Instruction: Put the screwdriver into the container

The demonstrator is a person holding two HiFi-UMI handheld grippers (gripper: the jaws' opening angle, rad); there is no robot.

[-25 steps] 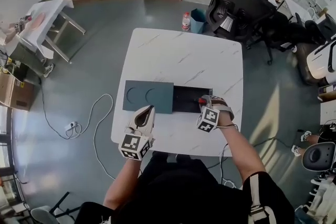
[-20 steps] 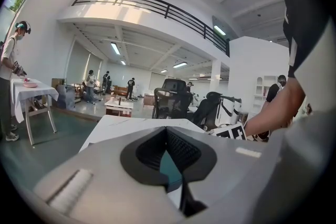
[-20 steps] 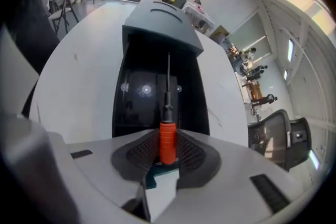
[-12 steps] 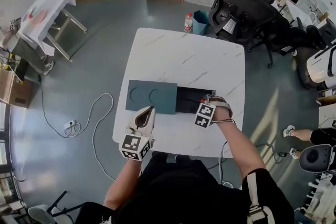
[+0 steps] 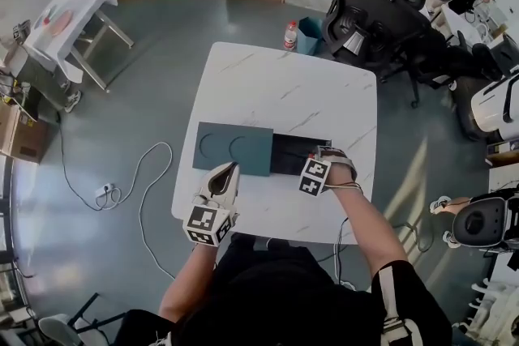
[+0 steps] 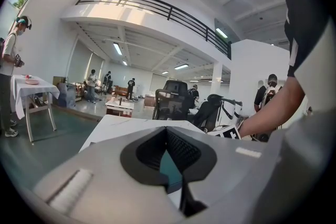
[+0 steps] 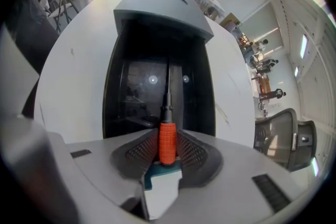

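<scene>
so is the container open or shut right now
Open: the grey lid sits slid to the far end, and the container shows its bare black inside in the right gripper view.

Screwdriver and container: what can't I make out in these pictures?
- Right gripper view: the screwdriver sits between the right tool's opening jaws. Its tip is lost against the black container's dark inside, so floor contact is unclear.
- Same view: the grey lid covers the container's far end.
- Head view: the right tool hides nearly all of the screwdriver.
- Left gripper view: the left tool's body blocks the container.
</scene>
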